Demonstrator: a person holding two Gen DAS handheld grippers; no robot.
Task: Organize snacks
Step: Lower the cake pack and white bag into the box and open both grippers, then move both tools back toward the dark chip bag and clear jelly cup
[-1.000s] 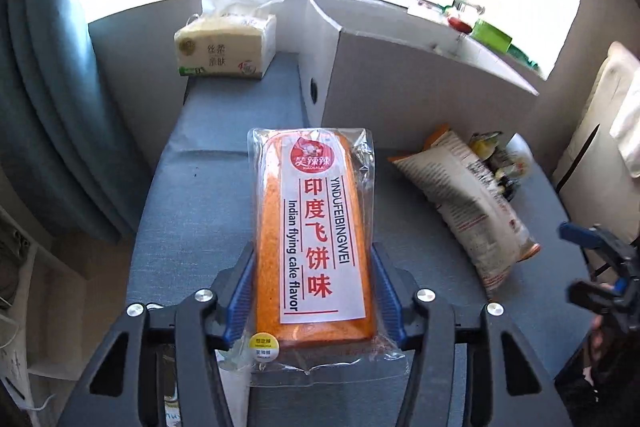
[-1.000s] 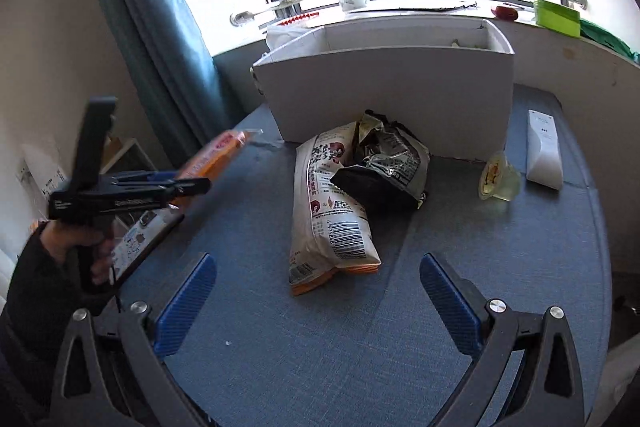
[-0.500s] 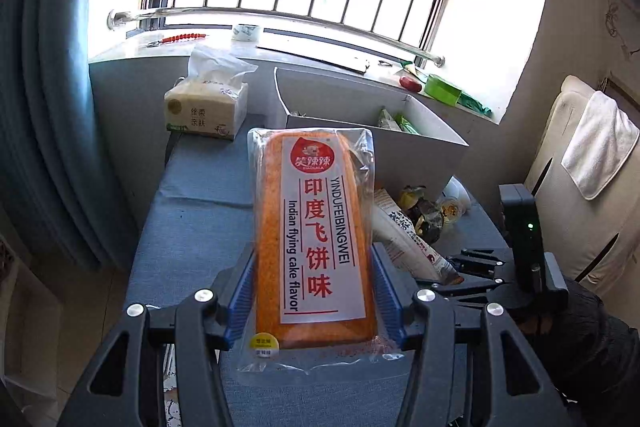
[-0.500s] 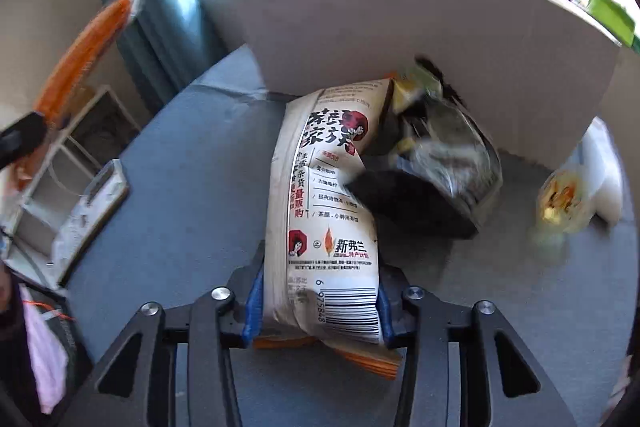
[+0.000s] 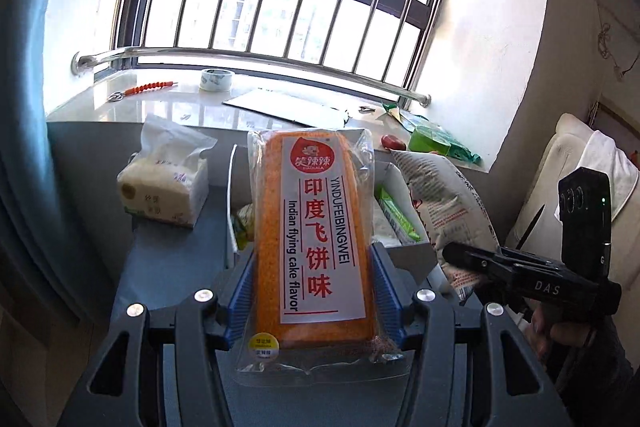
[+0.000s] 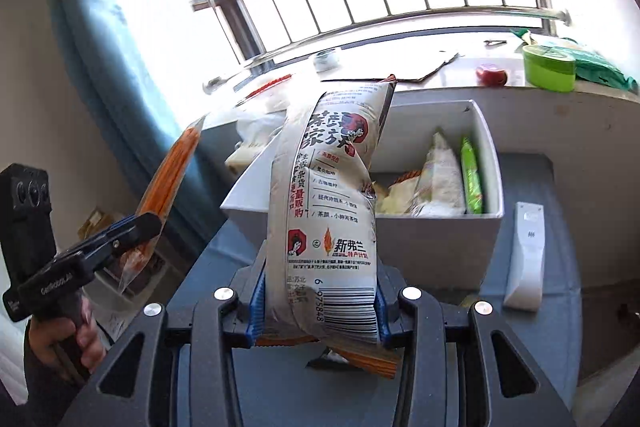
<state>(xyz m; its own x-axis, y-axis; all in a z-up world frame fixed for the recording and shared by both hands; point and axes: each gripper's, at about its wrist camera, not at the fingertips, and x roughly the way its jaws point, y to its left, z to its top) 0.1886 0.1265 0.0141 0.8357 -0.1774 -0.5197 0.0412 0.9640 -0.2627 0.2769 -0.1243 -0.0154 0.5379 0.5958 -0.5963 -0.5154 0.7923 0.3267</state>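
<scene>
From my left wrist view, the left tool [image 5: 316, 291] is clenched on the orange flying-cake pack [image 5: 314, 239], which I now hold raised over the white bin [image 5: 416, 259]; a second ago it sat low over the blue surface [image 5: 168, 267] with the bin well ahead. To its right the right tool [image 5: 472, 259] comes into frame gripping the white snack bag [image 5: 444, 203], lifted beside the bin where it lay flat on the surface a second ago. A tissue pack [image 5: 164, 187] stands left of the bin. From my right wrist view, the right tool [image 6: 318, 303] is clamped on the white snack bag [image 6: 328, 211], hanging upright just before the bin's near wall [image 6: 420, 247], and the left tool [image 6: 132, 227] holds the orange pack [image 6: 172, 171] edge-on at left. I judge both snacks are one drop away from being stowed. The two packs hide much of the bin's interior, so I cannot tell how much room remains, and the dark packet that lay by the bag is out of sight.
</scene>
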